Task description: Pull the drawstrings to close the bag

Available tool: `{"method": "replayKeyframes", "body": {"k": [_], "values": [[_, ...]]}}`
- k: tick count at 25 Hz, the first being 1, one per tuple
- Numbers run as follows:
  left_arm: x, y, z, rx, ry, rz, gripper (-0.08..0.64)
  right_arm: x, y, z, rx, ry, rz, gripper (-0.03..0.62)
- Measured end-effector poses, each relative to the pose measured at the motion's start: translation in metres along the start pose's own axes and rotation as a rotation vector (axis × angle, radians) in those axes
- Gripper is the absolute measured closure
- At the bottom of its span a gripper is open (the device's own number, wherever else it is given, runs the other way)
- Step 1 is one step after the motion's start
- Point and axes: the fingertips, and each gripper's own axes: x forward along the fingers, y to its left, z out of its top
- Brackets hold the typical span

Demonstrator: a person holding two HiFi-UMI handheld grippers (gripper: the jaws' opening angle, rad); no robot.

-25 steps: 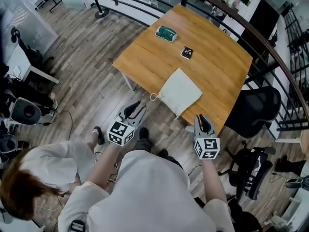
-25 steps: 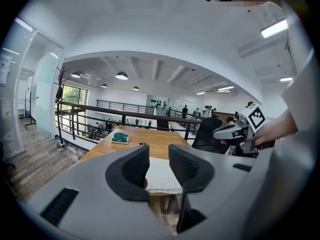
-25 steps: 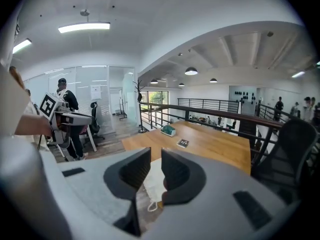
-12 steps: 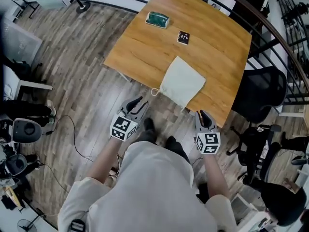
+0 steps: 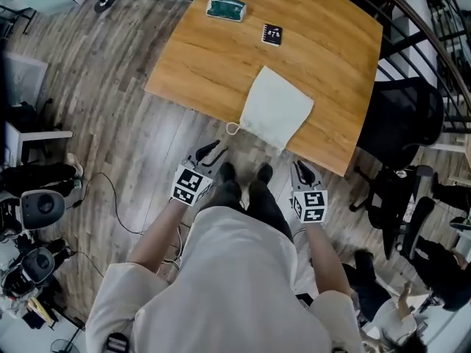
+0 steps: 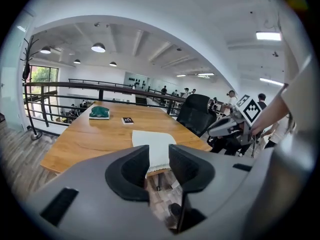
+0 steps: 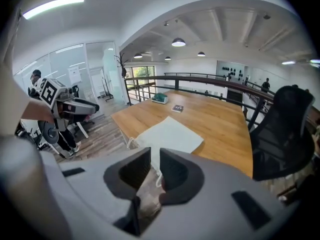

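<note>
A white drawstring bag (image 5: 276, 109) lies flat at the near edge of the wooden table (image 5: 213, 65). One cord loop (image 5: 233, 129) hangs off its left corner. My left gripper (image 5: 213, 152) is held over the floor just short of that loop, open and empty. In the left gripper view the bag (image 6: 152, 141) shows beyond the gap of the left gripper (image 6: 158, 166). My right gripper (image 5: 302, 167) hovers below the table's near right edge, its jaws slightly apart with nothing held. In the right gripper view the bag (image 7: 170, 133) and a cord loop (image 7: 131, 143) lie ahead of the right gripper (image 7: 155, 170).
A green pouch (image 5: 225, 8) and a small black card (image 5: 272, 34) lie on the far side of the table. A black office chair (image 5: 408, 112) stands at the table's right. Railings run behind the table, and equipment and cables sit on the wooden floor at left.
The head view has shifted, so the table sits higher in the frame. A person at the lower left has left the view. Both grippers stay near the table's near edge, jaws unchanged.
</note>
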Motion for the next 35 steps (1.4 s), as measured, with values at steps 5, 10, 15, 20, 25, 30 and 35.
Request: {"method": "replayKeyframes", "body": {"k": [5, 10, 15, 20, 25, 30, 35], "values": [[0.032, 0.002, -0.025, -0.014, 0.063, -0.009, 0.442, 0.024, -0.008, -0.036, 0.045, 0.079, 0.026, 0.54], [0.063, 0.008, -0.051, -0.027, 0.122, -0.006, 0.433, 0.049, -0.015, -0.068, 0.098, 0.134, 0.044, 0.54], [0.094, 0.016, -0.074, -0.021, 0.173, -0.006, 0.43, 0.078, -0.02, -0.093, 0.12, 0.183, 0.077, 0.538], [0.116, 0.022, -0.101, -0.022, 0.241, -0.002, 0.423, 0.101, -0.016, -0.118, 0.161, 0.234, 0.11, 0.518], [0.137, 0.028, -0.118, -0.016, 0.267, 0.004, 0.416, 0.123, -0.014, -0.13, 0.181, 0.258, 0.127, 0.509], [0.146, 0.033, -0.134, -0.025, 0.304, 0.014, 0.414, 0.14, -0.01, -0.141, 0.192, 0.286, 0.135, 0.503], [0.158, 0.039, -0.144, -0.006, 0.336, 0.036, 0.403, 0.152, -0.009, -0.146, 0.2, 0.288, 0.125, 0.499]]}}
